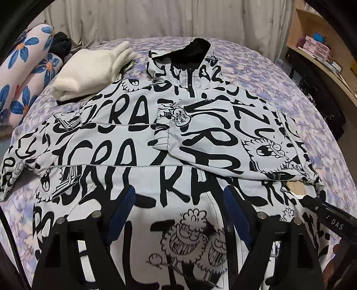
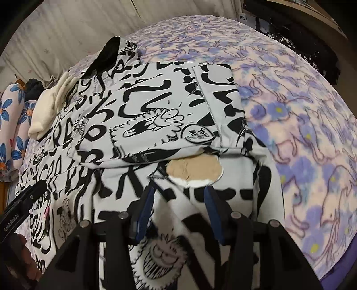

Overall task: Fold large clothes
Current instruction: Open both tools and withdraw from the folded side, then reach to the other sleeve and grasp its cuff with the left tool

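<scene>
The bed [image 1: 256,73], under a purple floral blanket before pale curtains [image 1: 133,17], carries the black-and-white printed jacket [image 1: 138,125] spread flat at its middle, one sleeve [image 1: 223,142] folded across. It looks padded, soft and bulky, probably slippery; hem corners suit gripping. Both left tongs [image 1: 178,214] and right tongs [image 2: 178,212] hover open and empty.

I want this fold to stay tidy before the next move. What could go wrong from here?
1. The folded-in sleeve of the black-and-white graffiti-print jacket lies loose and could slide open when the hem is lifted.
2. The folded cream fleece garment overlaps the jacket's shoulder and may get dragged.
3. The open left gripper and right gripper could snag fabric.
</scene>
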`<control>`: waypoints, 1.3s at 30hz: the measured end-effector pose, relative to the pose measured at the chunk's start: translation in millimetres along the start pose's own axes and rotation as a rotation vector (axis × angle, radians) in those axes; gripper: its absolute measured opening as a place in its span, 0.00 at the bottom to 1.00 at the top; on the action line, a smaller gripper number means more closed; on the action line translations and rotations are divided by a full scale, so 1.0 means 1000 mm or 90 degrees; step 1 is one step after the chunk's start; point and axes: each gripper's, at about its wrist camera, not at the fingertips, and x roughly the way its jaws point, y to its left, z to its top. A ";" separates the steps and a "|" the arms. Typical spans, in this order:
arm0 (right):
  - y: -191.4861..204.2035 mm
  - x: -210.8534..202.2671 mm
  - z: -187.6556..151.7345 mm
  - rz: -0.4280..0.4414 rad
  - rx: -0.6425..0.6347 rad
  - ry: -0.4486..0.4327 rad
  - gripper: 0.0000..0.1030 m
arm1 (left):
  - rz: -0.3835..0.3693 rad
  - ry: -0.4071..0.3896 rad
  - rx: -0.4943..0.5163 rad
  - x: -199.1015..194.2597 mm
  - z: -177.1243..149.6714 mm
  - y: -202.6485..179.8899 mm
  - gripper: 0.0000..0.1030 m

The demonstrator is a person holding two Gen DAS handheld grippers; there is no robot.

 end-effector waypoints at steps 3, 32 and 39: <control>0.006 -0.006 -0.006 0.001 -0.006 -0.005 0.45 | -0.001 -0.003 0.007 -0.009 -0.004 0.000 0.78; 0.149 -0.055 -0.047 0.038 -0.163 -0.067 0.45 | 0.054 -0.033 -0.095 -0.088 -0.062 0.180 0.78; 0.216 -0.047 -0.050 0.072 -0.222 -0.083 0.45 | 0.032 -0.031 -0.198 -0.079 -0.079 0.279 0.78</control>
